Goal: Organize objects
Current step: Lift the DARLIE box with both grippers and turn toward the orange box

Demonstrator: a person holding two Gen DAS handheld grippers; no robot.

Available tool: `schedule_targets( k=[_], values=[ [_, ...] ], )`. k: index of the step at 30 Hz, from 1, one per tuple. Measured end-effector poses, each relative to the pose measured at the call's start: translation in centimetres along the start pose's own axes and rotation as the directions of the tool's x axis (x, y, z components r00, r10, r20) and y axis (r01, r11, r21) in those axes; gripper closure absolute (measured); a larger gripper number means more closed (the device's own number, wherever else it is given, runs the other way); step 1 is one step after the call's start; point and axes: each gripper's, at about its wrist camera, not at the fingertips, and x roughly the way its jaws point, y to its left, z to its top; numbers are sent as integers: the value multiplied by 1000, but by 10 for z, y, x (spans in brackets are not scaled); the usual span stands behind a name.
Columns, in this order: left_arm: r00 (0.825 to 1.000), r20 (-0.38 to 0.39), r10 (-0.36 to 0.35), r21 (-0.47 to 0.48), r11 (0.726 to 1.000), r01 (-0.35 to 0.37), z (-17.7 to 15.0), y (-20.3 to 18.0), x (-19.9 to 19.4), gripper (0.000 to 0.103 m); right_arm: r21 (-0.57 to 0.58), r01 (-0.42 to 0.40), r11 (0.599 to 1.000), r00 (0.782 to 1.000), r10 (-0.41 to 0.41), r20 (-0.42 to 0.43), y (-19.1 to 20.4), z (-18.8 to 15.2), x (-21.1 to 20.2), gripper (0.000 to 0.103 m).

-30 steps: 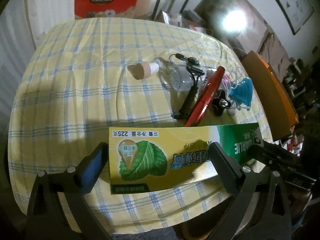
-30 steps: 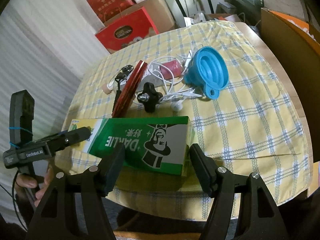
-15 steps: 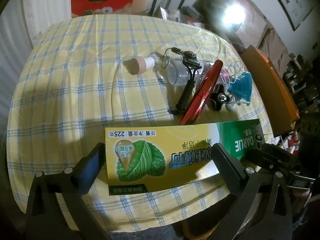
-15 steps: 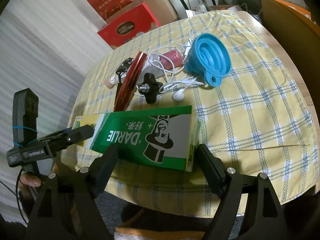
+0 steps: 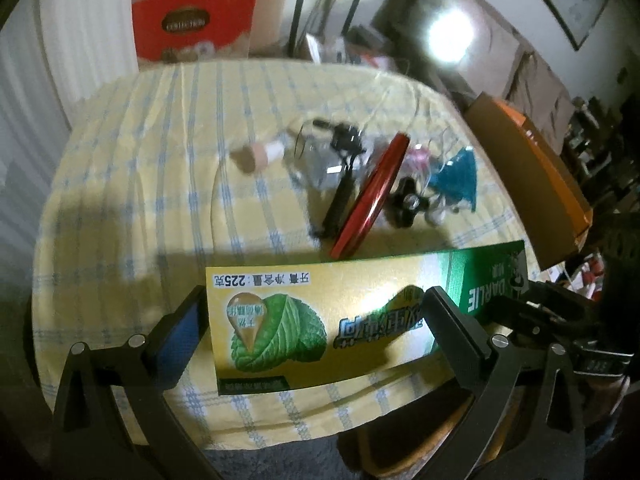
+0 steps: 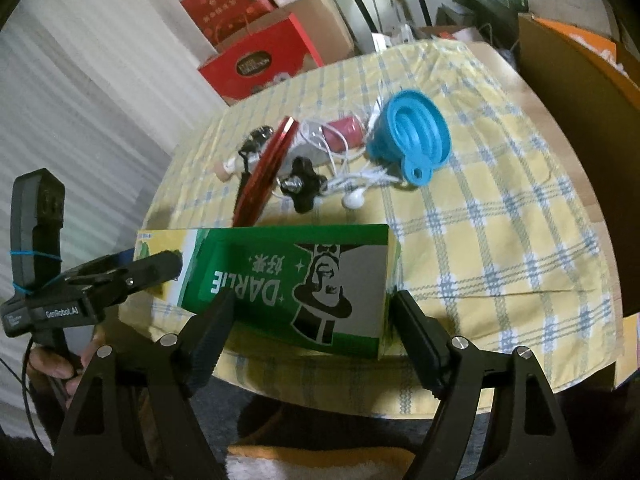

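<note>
- Toothpaste box (image 6: 288,280) lies flat along the near edge of the table (image 6: 500,240), which is covered in a yellow checked cloth. Its long axis runs parallel to that edge.
- Right gripper (image 6: 310,334): jaws wide, one finger on each side of the box's green end. A gap shows at the right finger, so no pressing is evident; I judge the box not gripped.
- Left gripper (image 5: 316,330): jaws wide, straddling the box's yellow end across its length. The pads appear clear of the cardboard.
- Key relation: the box sits directly ahead of and between both grippers, crosswise to each, with the right gripper at the green end and the left at the yellow end. Neither is clearly nearer.
- Clutter sits mid-table, beyond the box: red case (image 6: 266,172), black knob (image 6: 302,186), white earphones (image 6: 354,198), blue collapsible funnel (image 6: 412,136), and a small cork-like piece (image 5: 260,154).
- Containers: the funnel lies on its side and looks empty. A clear jar-like item (image 5: 320,160) is too blurred to read its contents.
- Judgement: the box looks placed; the next pick is likely from the cluster.
</note>
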Motion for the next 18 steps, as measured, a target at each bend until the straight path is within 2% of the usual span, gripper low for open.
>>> schedule_targets(
  k=[9, 18],
  values=[
    [997, 77, 10, 23, 1000, -12, 4, -9, -23, 0, -42, -2, 999, 998, 5, 59, 9, 1, -19, 22],
    [981, 193, 7, 47, 999, -17, 17, -27, -54, 0, -98, 18, 995, 989, -3, 146, 22, 11, -49, 23]
  ],
)
